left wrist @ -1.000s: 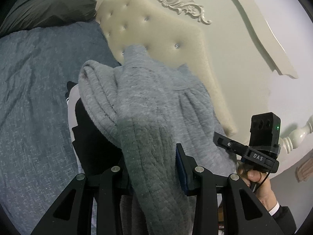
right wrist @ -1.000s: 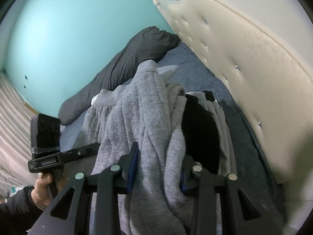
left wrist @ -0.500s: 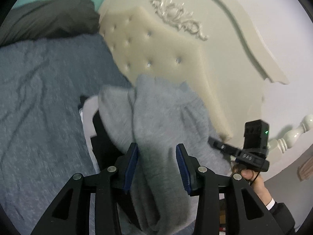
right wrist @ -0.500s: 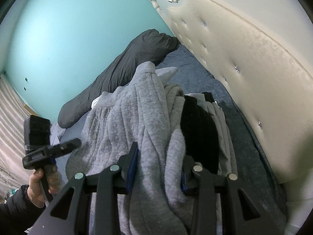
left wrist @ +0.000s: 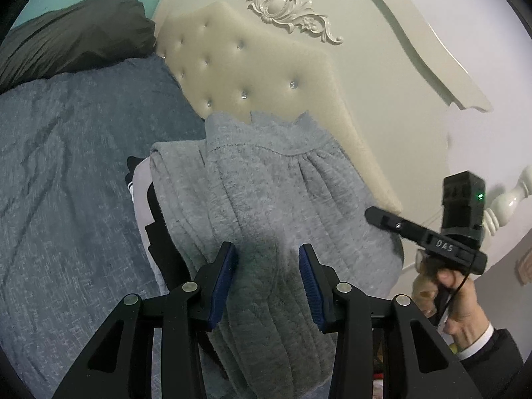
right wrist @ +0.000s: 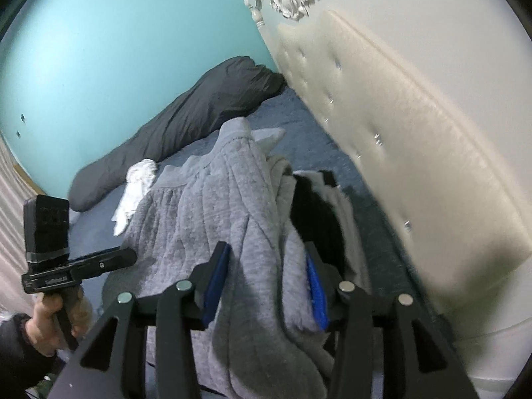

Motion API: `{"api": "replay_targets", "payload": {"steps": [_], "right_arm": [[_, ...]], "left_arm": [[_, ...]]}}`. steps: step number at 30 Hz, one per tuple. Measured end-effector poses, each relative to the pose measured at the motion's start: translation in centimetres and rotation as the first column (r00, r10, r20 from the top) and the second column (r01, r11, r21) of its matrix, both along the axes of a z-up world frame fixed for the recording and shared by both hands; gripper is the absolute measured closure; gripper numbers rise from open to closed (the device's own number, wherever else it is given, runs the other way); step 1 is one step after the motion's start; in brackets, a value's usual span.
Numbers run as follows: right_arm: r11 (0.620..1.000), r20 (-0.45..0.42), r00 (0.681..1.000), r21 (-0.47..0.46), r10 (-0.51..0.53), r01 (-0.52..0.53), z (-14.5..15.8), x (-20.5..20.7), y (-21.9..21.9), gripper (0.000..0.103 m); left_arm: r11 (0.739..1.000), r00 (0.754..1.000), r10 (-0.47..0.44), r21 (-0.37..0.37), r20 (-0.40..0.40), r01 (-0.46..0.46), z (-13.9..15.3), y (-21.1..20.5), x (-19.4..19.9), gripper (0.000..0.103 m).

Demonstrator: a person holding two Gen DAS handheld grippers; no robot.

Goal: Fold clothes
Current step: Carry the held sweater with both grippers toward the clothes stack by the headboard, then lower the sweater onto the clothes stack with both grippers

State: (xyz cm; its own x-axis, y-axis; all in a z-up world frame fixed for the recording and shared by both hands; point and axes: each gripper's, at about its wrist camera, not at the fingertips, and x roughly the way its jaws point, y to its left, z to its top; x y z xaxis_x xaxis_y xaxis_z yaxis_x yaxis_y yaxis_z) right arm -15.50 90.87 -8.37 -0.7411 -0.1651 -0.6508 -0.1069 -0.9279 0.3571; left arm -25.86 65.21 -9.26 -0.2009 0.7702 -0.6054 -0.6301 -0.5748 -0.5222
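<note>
The grey sweater (left wrist: 266,199) lies bunched on the bed (left wrist: 66,183), just ahead of both grippers and close against the headboard (left wrist: 266,83), partly covering a black garment (left wrist: 163,242) to the left of the left gripper.

The left gripper (left wrist: 267,267) stands with its jaws wide apart above the cloth, a fold of sweater running between the blue pads, which do not press on it. The right gripper (right wrist: 266,282) is also parted; a thick ridge of sweater rises between its pads, which sit near the cloth on both sides, and I cannot tell for certain whether they pinch it or only straddle it.

The sweater is in a heap, not flat and not folded into a neat shape, so the fold itself looks unfinished. To do it well, each gripper should take a single layer at an edge or seam, not a thick bunch, and the two should hold well apart so the cloth spreads evenly. Keep the black garment out of the grip, and clear of the headboard.
</note>
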Motion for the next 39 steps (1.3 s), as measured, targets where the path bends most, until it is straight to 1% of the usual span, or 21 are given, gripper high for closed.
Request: {"api": "replay_targets", "payload": {"steps": [3, 6, 7, 9, 10, 12, 13, 14, 16, 19, 20, 22, 25, 26, 29, 31, 34, 37, 39], "right_arm": [[0.998, -0.014, 0.999, 0.055, -0.031, 0.032, 0.8, 0.5, -0.3, 0.057], [0.985, -0.048, 0.993, 0.130, -0.112, 0.117, 2.0, 1.1, -0.5, 0.057], [0.984, -0.072, 0.991, 0.129, -0.112, 0.120, 2.6, 1.2, -0.7, 0.058], [0.984, -0.121, 0.987, 0.126, -0.110, 0.126, 3.8, 1.5, -1.2, 0.070], [0.987, -0.144, 0.986, 0.119, -0.088, 0.105, 4.4, 1.4, -1.7, 0.077], [0.994, -0.156, 0.987, 0.103, -0.028, 0.045, 5.1, 0.9, -2.9, 0.081], [0.993, -0.144, 0.990, 0.118, 0.000, 0.017, 5.0, 0.3, -3.7, 0.085], [0.991, -0.132, 0.991, 0.134, 0.028, -0.010, 5.0, -0.3, -4.5, 0.087], [0.986, -0.096, 0.994, 0.161, 0.049, -0.033, 4.2, -1.4, -5.5, 0.088], [0.986, -0.042, 0.999, 0.166, 0.028, -0.021, 2.6, -2.8, -5.4, 0.091], [0.987, -0.035, 0.999, 0.159, 0.014, -0.008, 2.0, -3.1, -5.1, 0.094], [0.989, -0.020, 1.000, 0.145, -0.015, 0.018, 0.9, -3.6, -4.5, 0.096], [0.990, -0.010, 1.000, 0.136, -0.027, 0.028, -0.2, -4.2, -4.2, 0.097], [0.991, -0.009, 1.000, 0.133, -0.026, 0.027, -0.6, -4.3, -4.1, 0.097], [0.992, 0.000, 1.000, 0.121, -0.024, 0.023, -1.5, -4.8, -4.2, 0.098], [0.993, 0.009, 1.000, 0.116, -0.023, 0.022, -2.0, -5.1, -4.2, 0.099], [0.994, 0.013, 0.999, 0.101, -0.041, 0.040, -2.7, -5.4, -3.8, 0.102], [0.995, 0.013, 0.998, 0.082, -0.057, 0.056, -3.5, -5.3, -3.1, 0.103], [0.996, 0.015, 0.998, 0.069, -0.066, 0.065, -4.0, -5.2, -2.7, 0.103]], "left_arm": [[1.000, 1.000, 0.007, -0.002, 0.003, -0.007, -0.2, -0.1, 0.0, 0.060], [1.000, 1.000, 0.015, -0.006, 0.005, -0.015, -0.2, -0.1, -0.1, 0.060], [1.000, 1.000, 0.018, -0.006, 0.004, -0.018, -0.1, -0.2, -0.1, 0.060], [1.000, 1.000, 0.026, 0.000, -0.002, -0.026, 0.3, -0.5, -0.2, 0.060], [0.999, 0.999, 0.035, 0.008, -0.010, -0.035, 0.6, -0.8, -0.2, 0.060], [0.998, 0.998, 0.059, 0.031, -0.036, -0.058, 1.6, -1.2, -0.2, 0.060], [0.997, 0.997, 0.065, 0.038, -0.047, -0.063, 2.0, -1.3, -0.2, 0.060], [0.998, 0.997, 0.059, 0.035, -0.055, -0.057, 2.2, -1.1, -0.3, 0.060], [0.999, 0.997, 0.044, 0.021, -0.068, -0.043, 2.4, -0.5, -0.4, 0.060], [0.997, 0.996, 0.071, 0.016, -0.054, -0.070, 1.7, -0.7, -1.1, 0.060], [0.997, 0.995, 0.082, 0.017, -0.047, -0.082, 1.5, -0.9, -1.4, 0.060], [0.995, 0.994, 0.096, 0.028, -0.046, -0.095, 1.4, -1.4, -1.8, 0.060], [0.993, 0.992, 0.111, 0.051, -0.051, -0.109, 1.6, -2.2, -2.2, 0.060], [0.993, 0.993, 0.107, 0.058, -0.054, -0.104, 1.6, -2.3, -2.3, 0.060], [0.996, 0.996, 0.058, 0.073, -0.069, -0.053, 1.7, -1.1, -2.3, 0.060], [0.998, 0.997, 0.049, 0.042, -0.057, -0.047, 0.9, -0.2, -2.6, 0.060], [0.998, 0.998, 0.059, 0.004, -0.036, -0.058, -0.5, 0.4, -3.0, 0.060], [0.998, 0.999, 0.050, -0.025, -0.023, -0.050, -1.8, 0.7, -3.1, 0.065], [0.998, 0.999, 0.044, -0.042, -0.026, -0.045, -2.3, 1.0, -2.9, 0.065]]}}
